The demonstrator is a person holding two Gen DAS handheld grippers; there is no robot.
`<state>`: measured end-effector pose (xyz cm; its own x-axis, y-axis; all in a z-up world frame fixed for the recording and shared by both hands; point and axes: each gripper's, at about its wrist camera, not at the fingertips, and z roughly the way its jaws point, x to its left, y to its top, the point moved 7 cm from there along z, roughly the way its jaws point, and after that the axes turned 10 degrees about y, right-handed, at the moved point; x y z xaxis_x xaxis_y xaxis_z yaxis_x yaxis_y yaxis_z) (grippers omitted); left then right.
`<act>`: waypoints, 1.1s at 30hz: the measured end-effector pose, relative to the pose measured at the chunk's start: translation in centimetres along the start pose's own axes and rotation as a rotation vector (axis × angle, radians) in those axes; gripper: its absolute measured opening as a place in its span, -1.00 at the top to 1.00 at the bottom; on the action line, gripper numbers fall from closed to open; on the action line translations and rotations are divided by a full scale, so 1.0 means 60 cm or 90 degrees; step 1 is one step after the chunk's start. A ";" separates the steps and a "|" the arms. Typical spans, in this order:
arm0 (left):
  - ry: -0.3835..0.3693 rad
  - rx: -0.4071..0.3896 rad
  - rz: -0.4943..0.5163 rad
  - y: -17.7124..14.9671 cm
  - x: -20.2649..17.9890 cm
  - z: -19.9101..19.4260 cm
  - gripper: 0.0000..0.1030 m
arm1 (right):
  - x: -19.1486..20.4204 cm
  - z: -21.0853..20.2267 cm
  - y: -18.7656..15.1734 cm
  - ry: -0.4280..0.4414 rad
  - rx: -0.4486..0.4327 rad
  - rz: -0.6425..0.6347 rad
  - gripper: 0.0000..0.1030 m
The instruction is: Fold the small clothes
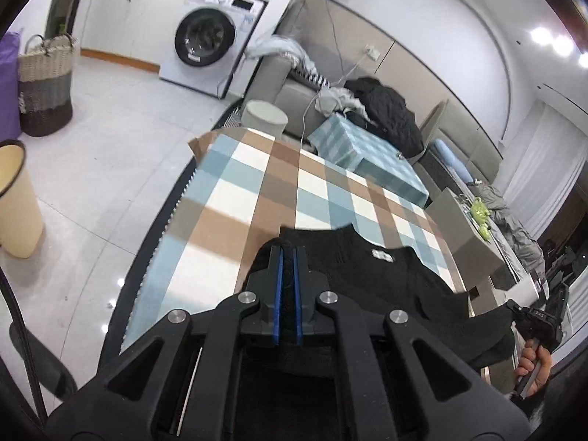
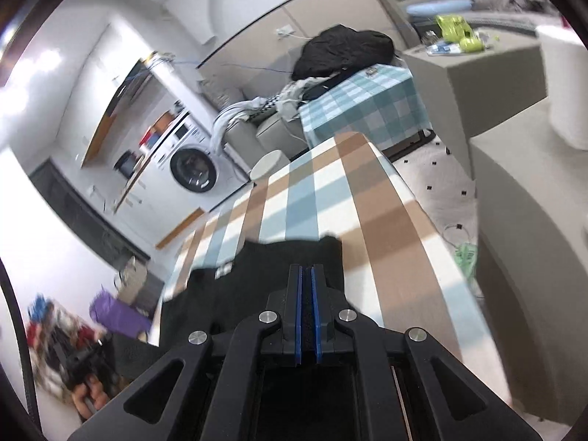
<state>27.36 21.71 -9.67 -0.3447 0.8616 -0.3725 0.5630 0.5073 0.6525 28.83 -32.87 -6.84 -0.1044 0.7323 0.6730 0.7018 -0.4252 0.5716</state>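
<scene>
Both claws, left claw (image 1: pixel 288 253) and right claw (image 2: pixel 308 273), clench the soft black knit garment (image 1: pixel 367 268) at the checked desk's (image 1: pixel 257 183) near edge; limp, so you grip shoulders.

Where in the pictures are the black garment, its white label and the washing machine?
garment (image 1: pixel 397 279), left wrist view, on the knit below the neckline.
label (image 1: pixel 381 254), left wrist view, on the middle of the white tag.
washing machine (image 1: pixel 204 38), left wrist view, on the round door.
</scene>
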 end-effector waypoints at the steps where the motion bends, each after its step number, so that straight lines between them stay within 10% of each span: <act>1: 0.004 0.007 -0.007 0.009 0.000 0.020 0.95 | -0.012 0.025 0.015 -0.014 0.002 0.018 0.92; 5: 0.038 0.075 -0.024 0.028 0.009 0.127 0.90 | -0.059 0.099 0.051 -0.050 0.016 0.065 0.77; 12: 0.045 0.085 -0.009 0.011 0.039 0.145 -0.11 | -0.106 0.087 0.055 -0.067 0.033 0.044 0.12; 17: 0.044 0.097 0.037 -0.012 0.033 0.144 -0.14 | -0.092 0.097 0.019 -0.058 0.088 -0.038 0.08; 25: 0.029 0.108 0.081 -0.039 0.014 0.118 -0.15 | -0.051 0.162 0.005 -0.083 0.112 -0.137 0.08; 28: 0.042 0.087 0.088 -0.034 0.023 0.091 -0.17 | -0.045 0.169 0.010 -0.096 0.101 -0.172 0.74; 33: 0.029 0.080 0.141 -0.046 0.019 0.059 -0.30 | -0.059 0.154 0.021 -0.119 0.073 -0.166 0.79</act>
<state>28.08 21.35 -14.22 -0.2355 0.9516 -0.1977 0.7165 0.3074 0.6262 36.61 -31.10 -12.85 -0.1675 0.8981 0.4066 0.7439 -0.1555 0.6499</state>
